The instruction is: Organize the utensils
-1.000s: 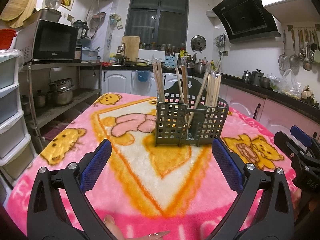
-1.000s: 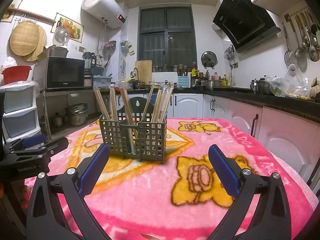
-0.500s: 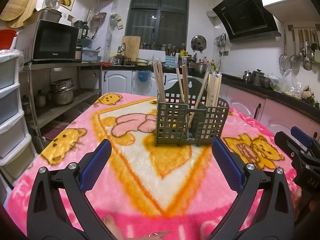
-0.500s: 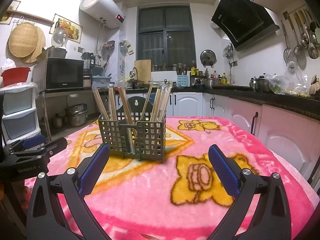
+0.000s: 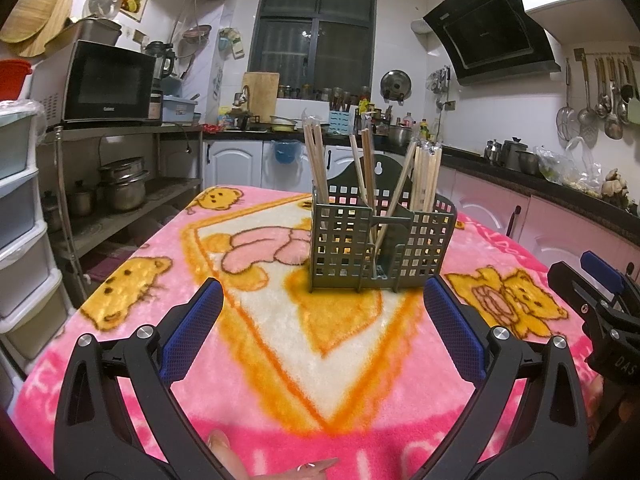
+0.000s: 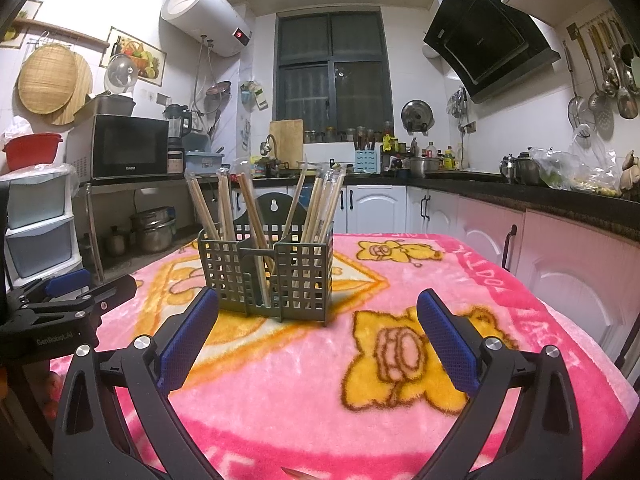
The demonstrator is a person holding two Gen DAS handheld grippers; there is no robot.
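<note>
Both tongs hover level over the pink blanket [image 5: 280, 360], spread wide and empty: the left gripper [image 5: 320, 300] and the right gripper [image 6: 316, 308]. At frame centre the grey utensil caddy [image 5: 380, 248] stands upright, holding chopsticks [image 6: 320, 208]. Bare blanket lies between the fingertips and the caddy, and at the frame's right.

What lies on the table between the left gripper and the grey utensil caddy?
Nothing but the pink cartoon blanket: in the left wrist view, the stretch from the open left gripper to the utensil caddy is bare.
</note>
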